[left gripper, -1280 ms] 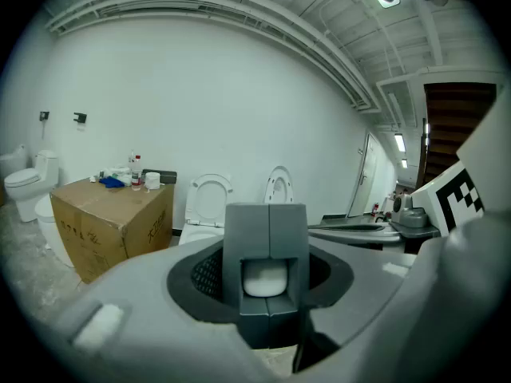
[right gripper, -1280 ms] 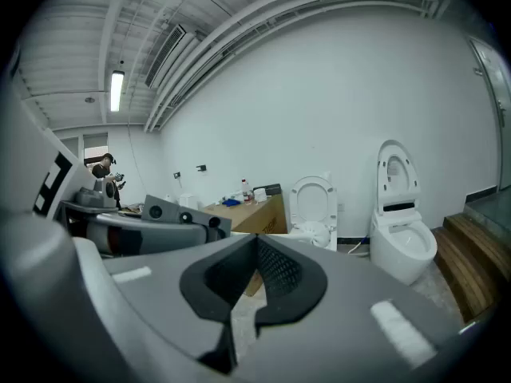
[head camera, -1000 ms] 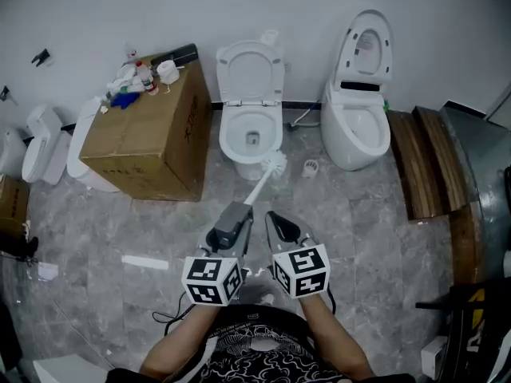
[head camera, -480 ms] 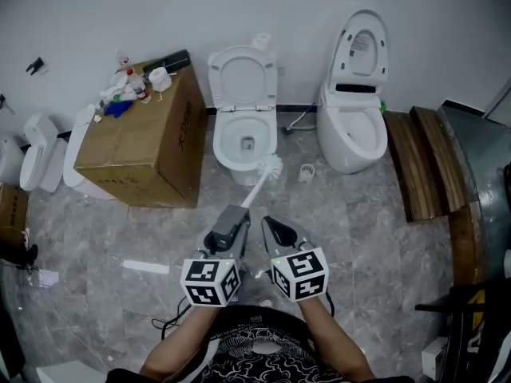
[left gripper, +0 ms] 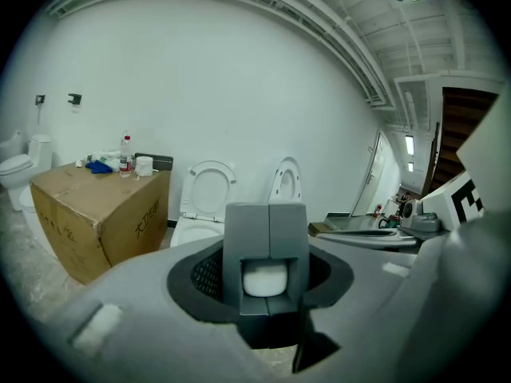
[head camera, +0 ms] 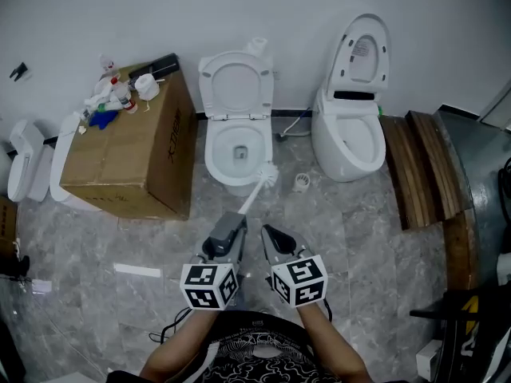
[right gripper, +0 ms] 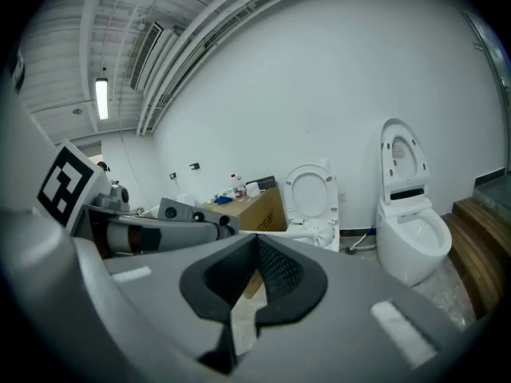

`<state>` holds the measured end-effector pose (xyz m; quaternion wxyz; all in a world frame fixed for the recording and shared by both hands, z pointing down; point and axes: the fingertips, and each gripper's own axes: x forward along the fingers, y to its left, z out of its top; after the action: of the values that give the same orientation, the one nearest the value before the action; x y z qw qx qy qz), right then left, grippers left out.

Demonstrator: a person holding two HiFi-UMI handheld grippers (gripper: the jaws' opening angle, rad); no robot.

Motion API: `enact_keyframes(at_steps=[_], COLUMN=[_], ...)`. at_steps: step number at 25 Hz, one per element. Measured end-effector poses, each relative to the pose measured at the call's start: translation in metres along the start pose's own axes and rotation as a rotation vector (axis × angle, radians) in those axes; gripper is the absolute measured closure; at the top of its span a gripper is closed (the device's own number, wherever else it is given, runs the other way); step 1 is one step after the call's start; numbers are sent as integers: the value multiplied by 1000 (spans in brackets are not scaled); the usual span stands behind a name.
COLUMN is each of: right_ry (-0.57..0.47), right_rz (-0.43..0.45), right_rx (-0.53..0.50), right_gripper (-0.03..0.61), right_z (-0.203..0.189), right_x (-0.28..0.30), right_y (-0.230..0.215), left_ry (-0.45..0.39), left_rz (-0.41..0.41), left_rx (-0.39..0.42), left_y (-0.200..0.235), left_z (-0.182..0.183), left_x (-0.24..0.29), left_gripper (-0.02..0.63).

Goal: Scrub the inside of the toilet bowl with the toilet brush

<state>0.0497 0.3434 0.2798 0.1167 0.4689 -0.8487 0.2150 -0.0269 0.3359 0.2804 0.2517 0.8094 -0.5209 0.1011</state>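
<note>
1. The left gripper (head camera: 231,223) is clamped on the white plastic toilet brush (head camera: 255,190); in the left gripper view the white handle end sits pinched between the two grey pads.
2. The brush slants away to the far right, and its round white bristle head (head camera: 267,174) shows against the near right rim of the white ceramic toilet bowl (head camera: 212,156), not down inside the basin. How high it hangs above the rim cannot be told.
3. That toilet's seat and lid stand raised against the far wall.
4. The right gripper (head camera: 271,233) hovers just right of the left one, its jaws pressed together at the tips with nothing between them.
5. A large brown cardboard box (head camera: 128,162) stands just left of the toilet, with bottles and small clutter on its top.
6. A second white toilet with a tall upright lid (head camera: 348,138) stands to the right, and a small white brush holder (head camera: 301,183) sits on the grey marbled floor (head camera: 359,230) between the two toilets.
</note>
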Motion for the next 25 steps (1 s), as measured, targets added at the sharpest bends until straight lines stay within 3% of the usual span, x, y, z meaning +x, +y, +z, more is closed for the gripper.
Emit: enact_keyframes(at_steps=[9, 16, 25], right_ry=[72, 136, 176], right_rz=[-35, -59, -41], right_rx=[45, 71, 94], right_gripper=[580, 580, 580], right_z=[35, 54, 64], right_x=[105, 179, 228], right_y=[-30, -47, -62], left_ry=[79, 149, 189], left_rz=[-14, -25, -38], left_rx=[-32, -33, -49], left_y=[80, 143, 177], left_z=[40, 49, 57], left_x=[83, 140, 190], left_gripper=[440, 440, 439])
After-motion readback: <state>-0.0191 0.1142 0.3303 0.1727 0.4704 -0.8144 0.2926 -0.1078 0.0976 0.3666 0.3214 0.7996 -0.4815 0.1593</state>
